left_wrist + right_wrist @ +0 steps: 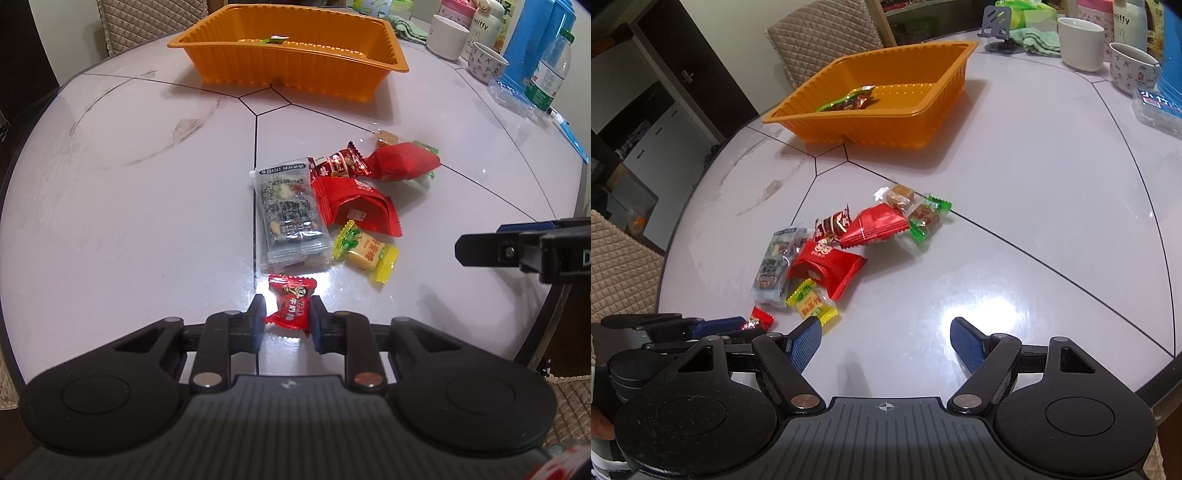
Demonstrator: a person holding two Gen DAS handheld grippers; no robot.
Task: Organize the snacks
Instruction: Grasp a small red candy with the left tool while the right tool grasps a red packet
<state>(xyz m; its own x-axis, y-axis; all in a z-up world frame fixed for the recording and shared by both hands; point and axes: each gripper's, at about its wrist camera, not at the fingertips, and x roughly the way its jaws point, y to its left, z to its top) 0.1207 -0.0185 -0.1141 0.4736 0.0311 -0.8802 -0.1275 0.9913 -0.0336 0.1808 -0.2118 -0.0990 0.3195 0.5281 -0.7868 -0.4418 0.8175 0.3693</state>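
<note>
Left gripper (pixel 287 318) clamped on small red candy (pixel 290 302); right gripper (pixel 886 341) spread wide, holding nothing.

Just beyond, on the table (pixel 129 192): yellow candy (pixel 367 253), clear nut-bar packet (pixel 286 218), red wrappers (pixel 356 199). Farther back, orange tray (pixel 295 62) with one snack (pixel 849 100) inside.

Bright overhead light throws white glare patches on the glossy pale lilac tabletop (pixel 1015 236); both fisheye views are sharp, with edges bowed and corners dark.
</note>
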